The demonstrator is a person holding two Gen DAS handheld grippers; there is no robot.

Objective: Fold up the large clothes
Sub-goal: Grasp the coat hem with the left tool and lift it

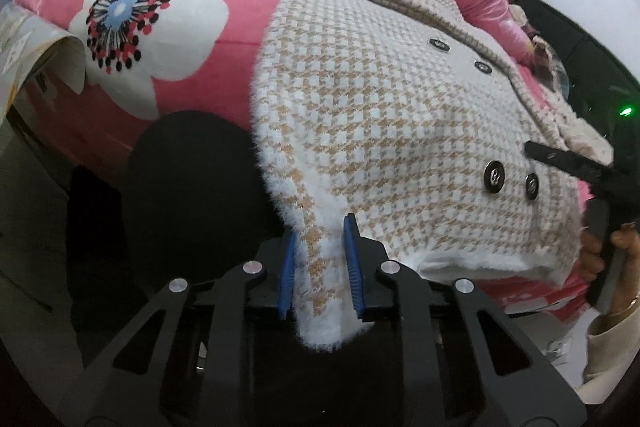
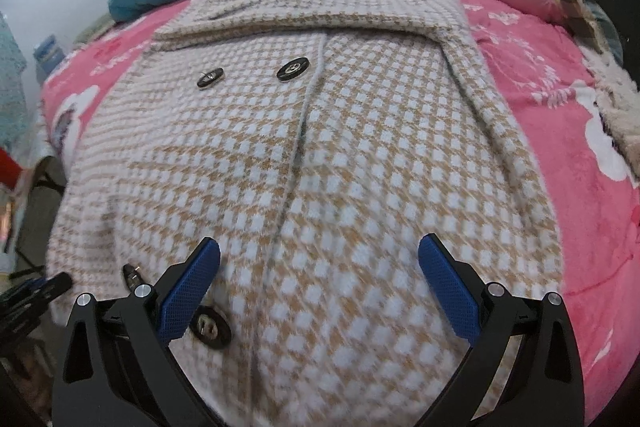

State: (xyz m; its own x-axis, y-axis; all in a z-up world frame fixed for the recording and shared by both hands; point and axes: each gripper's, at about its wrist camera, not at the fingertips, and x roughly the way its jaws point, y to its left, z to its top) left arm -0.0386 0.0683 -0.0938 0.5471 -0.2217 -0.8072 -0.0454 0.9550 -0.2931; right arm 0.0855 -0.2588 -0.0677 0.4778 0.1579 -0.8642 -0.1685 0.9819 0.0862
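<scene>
Left tongs (image 1: 320, 263) pinch the coat's (image 1: 400, 115) hem corner; right tongs (image 2: 320, 291) hang wide apart over its front, holding nothing.
The coat lies spread, buttons (image 2: 292, 69) up, on the pink blanket (image 1: 192, 75), hem over the bed's edge. Risk: the fluffy, thick corner slips from that small pinch, or a one-sided lift drags the coat askew.

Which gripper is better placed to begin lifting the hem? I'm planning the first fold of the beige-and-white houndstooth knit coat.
Left. The left gripper already has the beige-and-white houndstooth knit coat hem corner between its blue pads; the right gripper hovers open above it.
</scene>
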